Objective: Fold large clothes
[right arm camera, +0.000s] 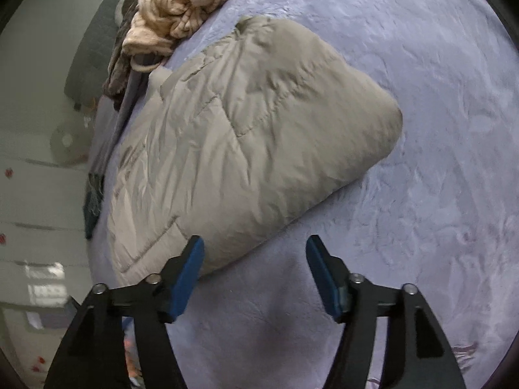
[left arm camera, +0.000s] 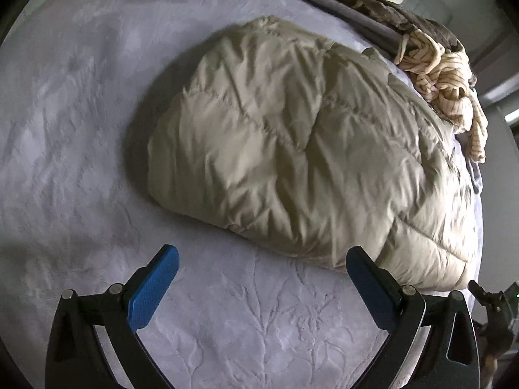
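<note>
Blue-padded, your left gripper (left arm camera: 262, 269) stands wide apart and empty over the lavender bedspread (left arm camera: 81, 136), its right finger (left arm camera: 369, 285) just beside the folded beige puffer jacket (left arm camera: 292, 149). Your right gripper (right arm camera: 254, 259) is also spread and holds nothing, its left pad at the jacket's near edge. A striped cream garment (right arm camera: 181, 6) lies heaped beyond.
</note>
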The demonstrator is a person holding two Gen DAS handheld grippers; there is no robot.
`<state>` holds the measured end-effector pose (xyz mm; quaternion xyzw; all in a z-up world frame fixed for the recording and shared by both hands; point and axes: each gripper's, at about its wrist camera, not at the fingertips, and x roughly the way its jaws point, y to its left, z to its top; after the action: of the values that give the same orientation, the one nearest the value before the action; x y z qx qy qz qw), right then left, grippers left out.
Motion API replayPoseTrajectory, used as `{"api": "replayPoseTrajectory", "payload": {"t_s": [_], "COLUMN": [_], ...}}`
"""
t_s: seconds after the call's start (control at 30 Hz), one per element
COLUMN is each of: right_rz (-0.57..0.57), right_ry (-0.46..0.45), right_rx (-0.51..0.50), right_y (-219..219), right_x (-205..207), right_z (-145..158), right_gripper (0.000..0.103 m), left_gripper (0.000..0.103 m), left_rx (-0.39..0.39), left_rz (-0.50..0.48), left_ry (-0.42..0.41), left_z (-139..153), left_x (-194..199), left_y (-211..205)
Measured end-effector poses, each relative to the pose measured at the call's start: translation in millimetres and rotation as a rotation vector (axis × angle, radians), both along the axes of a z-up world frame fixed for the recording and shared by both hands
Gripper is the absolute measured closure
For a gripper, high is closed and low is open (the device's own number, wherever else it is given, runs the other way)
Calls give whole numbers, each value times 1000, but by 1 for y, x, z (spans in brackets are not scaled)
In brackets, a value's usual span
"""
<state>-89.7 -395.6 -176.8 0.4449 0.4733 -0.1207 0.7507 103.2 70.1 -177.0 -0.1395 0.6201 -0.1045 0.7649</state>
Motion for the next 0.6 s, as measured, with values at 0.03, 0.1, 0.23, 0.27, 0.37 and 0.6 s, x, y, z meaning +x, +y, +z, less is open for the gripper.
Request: {"api": "replayPoseTrajectory", "payload": {"t_s": [0.03,0.1,0.23,0.27,0.37,0.6], "right_rz": [-15,-52,-83,-89,-108,-114], "right_ry": [-8,-36,-61,-72,-109,-170], "right_rx": [15,54,107,127,183,284], "right_y": [-1,-4,-7,-8,-7,-8], "right_x": [0,-1,4,6,12,36], "right_z": [-3,-9,-21,-24,-32,-44], "right_gripper": [26,19,17,8,0,0], "left_gripper": [0,0,0,0,0,0], "left_rx": [-40,-96,-240,-272,-324,-362], "left_rz": [5,23,72,85,110,150], "left_ry": [25,43,58,58,63,28], "left_z": [-6,-13,-23,-26,-34,-42], "left_x": [1,2,4,5,12,40], "left_y": [2,4,11,12,16,17]}}
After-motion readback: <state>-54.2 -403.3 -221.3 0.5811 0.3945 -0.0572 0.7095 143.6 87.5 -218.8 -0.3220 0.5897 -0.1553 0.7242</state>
